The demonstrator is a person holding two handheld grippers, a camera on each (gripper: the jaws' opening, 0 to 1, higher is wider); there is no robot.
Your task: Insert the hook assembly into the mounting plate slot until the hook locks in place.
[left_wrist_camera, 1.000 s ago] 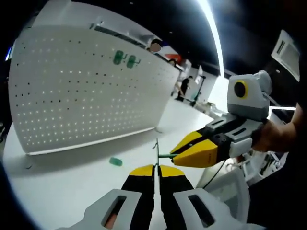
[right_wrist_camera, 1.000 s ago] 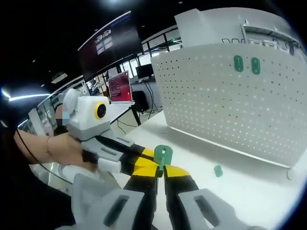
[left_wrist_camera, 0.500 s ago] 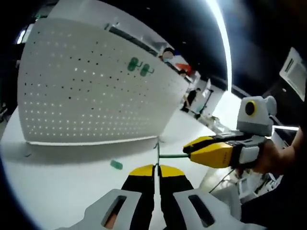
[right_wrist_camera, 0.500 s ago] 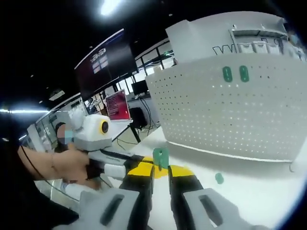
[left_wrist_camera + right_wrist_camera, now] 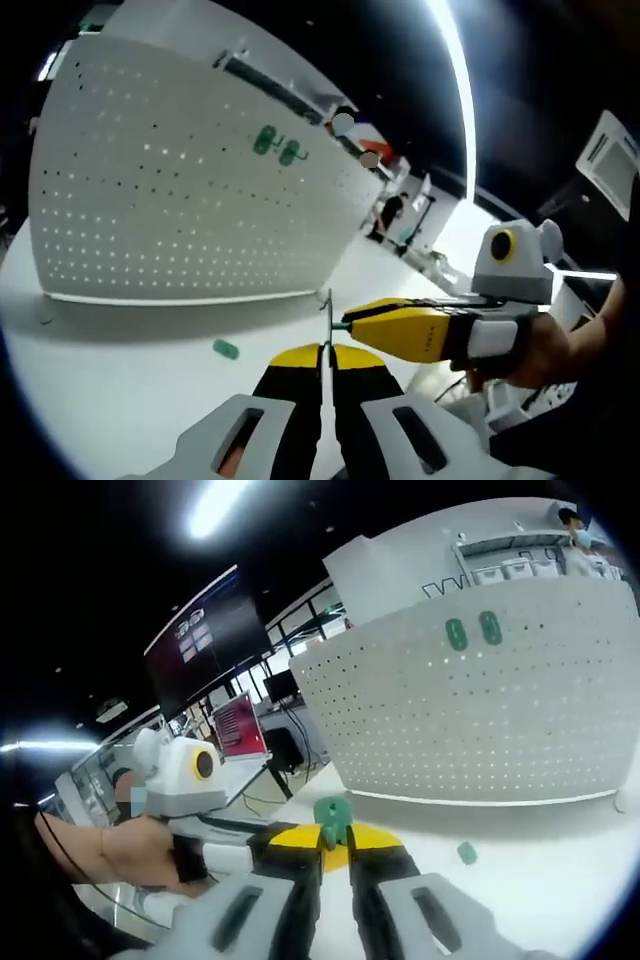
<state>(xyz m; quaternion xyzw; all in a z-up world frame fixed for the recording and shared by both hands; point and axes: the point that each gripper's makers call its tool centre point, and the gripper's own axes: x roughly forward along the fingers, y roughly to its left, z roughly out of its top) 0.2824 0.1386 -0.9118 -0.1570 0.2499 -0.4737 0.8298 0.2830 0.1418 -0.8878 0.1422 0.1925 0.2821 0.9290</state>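
Observation:
My left gripper (image 5: 326, 351) is shut on a thin green mounting plate (image 5: 327, 318), seen edge-on as an upright sliver above its yellow tips. My right gripper (image 5: 352, 325) reaches in from the right, shut on a slim green hook (image 5: 340, 325) whose end touches the plate. In the right gripper view the plate (image 5: 333, 814) faces me just above my right gripper's (image 5: 336, 834) yellow tips. There the left gripper (image 5: 305, 832) comes in from the left in a hand (image 5: 120, 850). The hook itself is hidden between the right jaws.
A white pegboard (image 5: 180, 190) stands upright on the white table (image 5: 120, 390), with two green pieces (image 5: 276, 146) mounted near its top. One loose green piece (image 5: 226, 348) lies on the table before the board, also the loose piece (image 5: 467, 853). Desks and screens fill the background.
The right gripper has closed in on the plate, so less of the hook's rod shows between the two grippers. Both cameras shifted slightly.

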